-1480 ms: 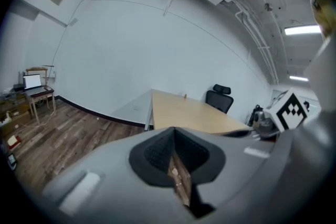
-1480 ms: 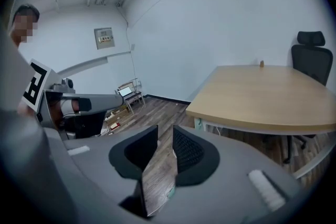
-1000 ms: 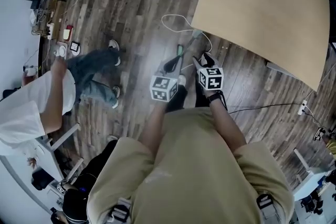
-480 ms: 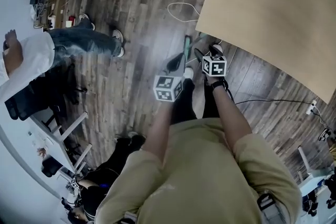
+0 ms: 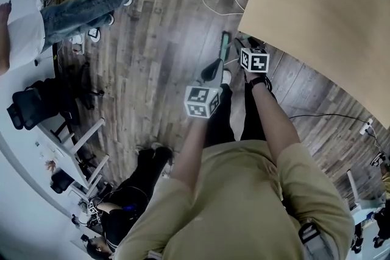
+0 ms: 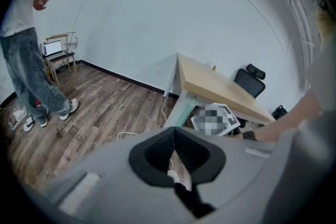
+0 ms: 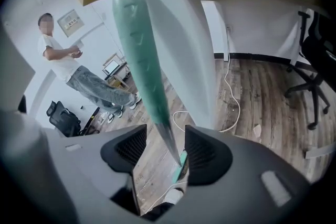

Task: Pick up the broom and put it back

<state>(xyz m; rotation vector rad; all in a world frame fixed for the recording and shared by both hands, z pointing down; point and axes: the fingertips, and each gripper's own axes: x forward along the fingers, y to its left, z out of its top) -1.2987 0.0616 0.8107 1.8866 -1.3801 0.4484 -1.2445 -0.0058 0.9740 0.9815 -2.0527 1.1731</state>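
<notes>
To lift the broom (image 7: 139, 55), the right gripper (image 7: 164, 145) has just been closing its fingers (image 7: 128, 147) round it, not squeezing yet; the left gripper (image 6: 175, 139) is clenched, empty.

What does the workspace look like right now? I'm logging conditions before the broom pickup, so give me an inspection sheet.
Surface: dark plank floor.
Job's things: broom, green handle rising beside the table.
Clutter: nothing seen by the broom.
Grippers: left gripper shut, empty; right gripper open, jaws just been closing around the handle, not pressing.
Cables: white cable looped on floor; black cable trailing right.
Surroundings: person in jeans standing, black chair.
</notes>
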